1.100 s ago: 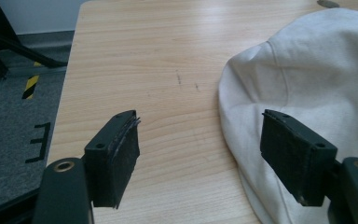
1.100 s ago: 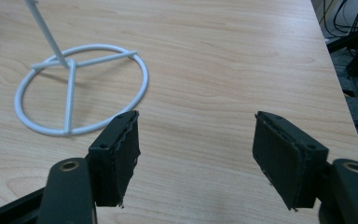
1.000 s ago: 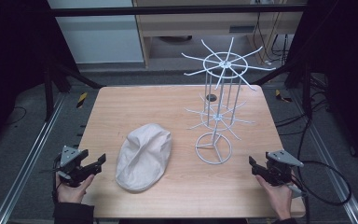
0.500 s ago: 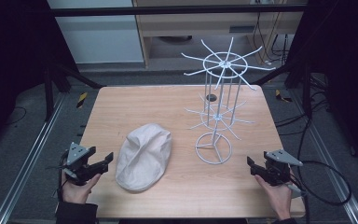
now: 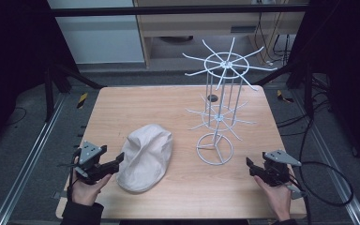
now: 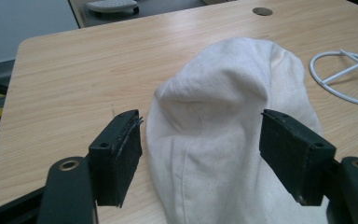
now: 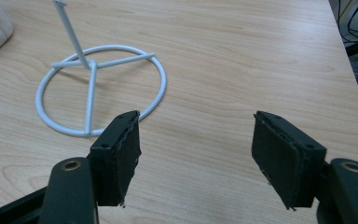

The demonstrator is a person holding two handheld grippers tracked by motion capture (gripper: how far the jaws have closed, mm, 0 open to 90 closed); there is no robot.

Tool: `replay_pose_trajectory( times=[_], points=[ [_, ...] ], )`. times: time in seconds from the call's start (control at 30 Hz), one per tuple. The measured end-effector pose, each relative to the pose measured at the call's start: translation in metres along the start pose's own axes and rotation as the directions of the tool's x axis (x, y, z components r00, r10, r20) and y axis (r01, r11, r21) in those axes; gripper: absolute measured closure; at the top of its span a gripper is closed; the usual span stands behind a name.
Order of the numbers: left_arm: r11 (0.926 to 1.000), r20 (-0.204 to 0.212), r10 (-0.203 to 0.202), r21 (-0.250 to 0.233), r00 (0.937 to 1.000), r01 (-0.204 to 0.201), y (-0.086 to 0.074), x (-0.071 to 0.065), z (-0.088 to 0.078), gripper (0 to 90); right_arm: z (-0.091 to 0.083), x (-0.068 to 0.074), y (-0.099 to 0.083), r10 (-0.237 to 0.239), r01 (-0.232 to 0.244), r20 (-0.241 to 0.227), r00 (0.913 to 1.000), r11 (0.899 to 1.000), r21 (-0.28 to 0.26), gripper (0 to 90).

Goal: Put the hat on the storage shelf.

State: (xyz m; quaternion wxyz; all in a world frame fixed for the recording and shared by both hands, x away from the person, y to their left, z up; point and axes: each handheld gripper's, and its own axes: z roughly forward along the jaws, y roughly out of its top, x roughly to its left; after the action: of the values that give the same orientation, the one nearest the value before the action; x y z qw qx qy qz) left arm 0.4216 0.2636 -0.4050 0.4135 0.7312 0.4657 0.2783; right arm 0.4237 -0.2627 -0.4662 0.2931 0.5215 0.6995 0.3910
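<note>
My two matte black grippers (image 5: 120,161) (image 5: 249,164) wear grey three-cornered plates, ribbed pads, round screw holes, black cables; my sleeves are dark.

cap (image 5: 146,157) left of wire stand (image 5: 219,108) (both on table (image 5: 168,103))

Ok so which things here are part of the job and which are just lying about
In the job:
- cream cap
- white wire rack
- left hand-held gripper, open, closing in on the cap

Lying about:
- yellow-black tool on the floor
- cables beside the table
</note>
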Motion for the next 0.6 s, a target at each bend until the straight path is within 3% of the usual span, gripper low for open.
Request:
replay_pose_trajectory(
  times=[0.27, 0.6],
  points=[
    [0.9978, 0.016, 0.057, 0.033, 0.9983, -0.057, 0.004, -0.016, 0.012, 30.1, 0.001, 0.004, 0.002, -0.007, 0.007, -0.008, 0.9999, 1.0, 0.007, 33.8],
    [0.993, 0.029, 0.095, 0.068, 0.9951, -0.097, 0.004, -0.026, 0.025, 33.0, 0.003, 0.003, 0.002, -0.01, 0.01, -0.008, 0.9999, 1.0, 0.013, 36.1]
  ],
)
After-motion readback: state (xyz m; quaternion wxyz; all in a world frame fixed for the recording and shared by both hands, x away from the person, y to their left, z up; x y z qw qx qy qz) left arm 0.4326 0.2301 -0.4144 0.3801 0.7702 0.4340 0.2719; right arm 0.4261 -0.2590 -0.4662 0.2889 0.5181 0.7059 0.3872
